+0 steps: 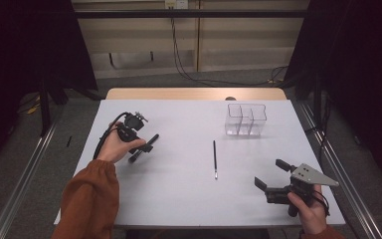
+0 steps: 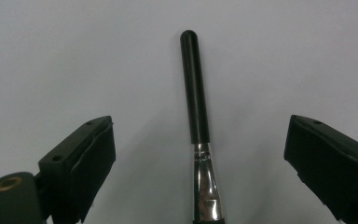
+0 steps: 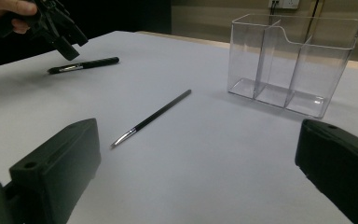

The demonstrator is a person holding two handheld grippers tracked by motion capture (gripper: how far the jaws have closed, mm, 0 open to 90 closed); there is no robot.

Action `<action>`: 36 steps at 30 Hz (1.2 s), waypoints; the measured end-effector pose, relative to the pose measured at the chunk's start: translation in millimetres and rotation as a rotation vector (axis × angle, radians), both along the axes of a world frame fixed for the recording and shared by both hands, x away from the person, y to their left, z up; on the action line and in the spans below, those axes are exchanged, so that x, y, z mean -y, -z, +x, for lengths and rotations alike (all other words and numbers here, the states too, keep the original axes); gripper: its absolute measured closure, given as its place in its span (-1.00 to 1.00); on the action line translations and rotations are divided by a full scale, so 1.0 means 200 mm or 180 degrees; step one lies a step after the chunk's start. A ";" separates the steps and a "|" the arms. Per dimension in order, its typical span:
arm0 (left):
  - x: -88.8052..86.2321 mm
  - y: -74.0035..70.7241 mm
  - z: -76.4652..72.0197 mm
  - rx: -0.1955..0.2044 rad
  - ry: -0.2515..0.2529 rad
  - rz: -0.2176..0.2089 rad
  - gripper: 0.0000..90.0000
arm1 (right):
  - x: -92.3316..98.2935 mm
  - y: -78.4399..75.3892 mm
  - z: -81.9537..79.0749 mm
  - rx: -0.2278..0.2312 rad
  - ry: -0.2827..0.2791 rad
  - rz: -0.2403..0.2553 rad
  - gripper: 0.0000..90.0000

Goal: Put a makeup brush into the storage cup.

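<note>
Nearest to me, my right gripper (image 1: 273, 174) is parked low at the near right corner of the table (image 1: 179, 199). Its jaws are spread wide with nothing between them, so that hand is just waiting. Looking along it in the right gripper view, the thin brush (image 3: 150, 118) lies on the bare white surface out ahead, bristle tip toward me, handle pointing away.

From above, that same thin brush (image 1: 214, 159) sits roughly mid-table, running near to far, well apart from both grippers.

Over on the left and a bit farther out, my left gripper (image 1: 143, 148) hangs right over the thicker brush (image 1: 144, 148). In the left gripper view its jaws are wide apart with the brush's black handle (image 2: 194, 88) and silver ferrule (image 2: 206, 186) running straight up the middle of the gap, touching neither pad. So I'd call this the lining-up-to-grab step: straddling it, not yet closed.

Far right is the clear three-compartment organizer (image 1: 246, 119), empty as far as I can tell, and that's probably where the brushes end up.

Next move, I reckon: drop the left gripper until the pads flank the handle, then squeeze near the ferrule end. The handle is round and slick-looking, so it could roll out if I close off-centre. Gotta keep it square.
</note>
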State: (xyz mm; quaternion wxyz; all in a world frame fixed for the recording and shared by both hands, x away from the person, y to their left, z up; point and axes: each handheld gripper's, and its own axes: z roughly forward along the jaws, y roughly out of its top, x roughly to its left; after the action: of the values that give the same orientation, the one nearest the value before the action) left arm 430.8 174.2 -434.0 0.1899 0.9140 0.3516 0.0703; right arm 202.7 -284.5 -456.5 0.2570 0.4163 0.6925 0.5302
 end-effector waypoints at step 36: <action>0.11 0.08 0.11 -0.0603 -0.0030 0.0549 0.01 | -0.01 0.00 0.00 -0.0026 -0.0049 -0.0032 -1.00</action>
State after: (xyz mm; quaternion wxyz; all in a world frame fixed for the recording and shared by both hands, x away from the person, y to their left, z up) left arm 452.4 152.4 -450.1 0.0762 0.9278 0.3649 0.0144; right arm 202.4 -283.0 -457.2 0.2522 0.4118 0.6994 0.5270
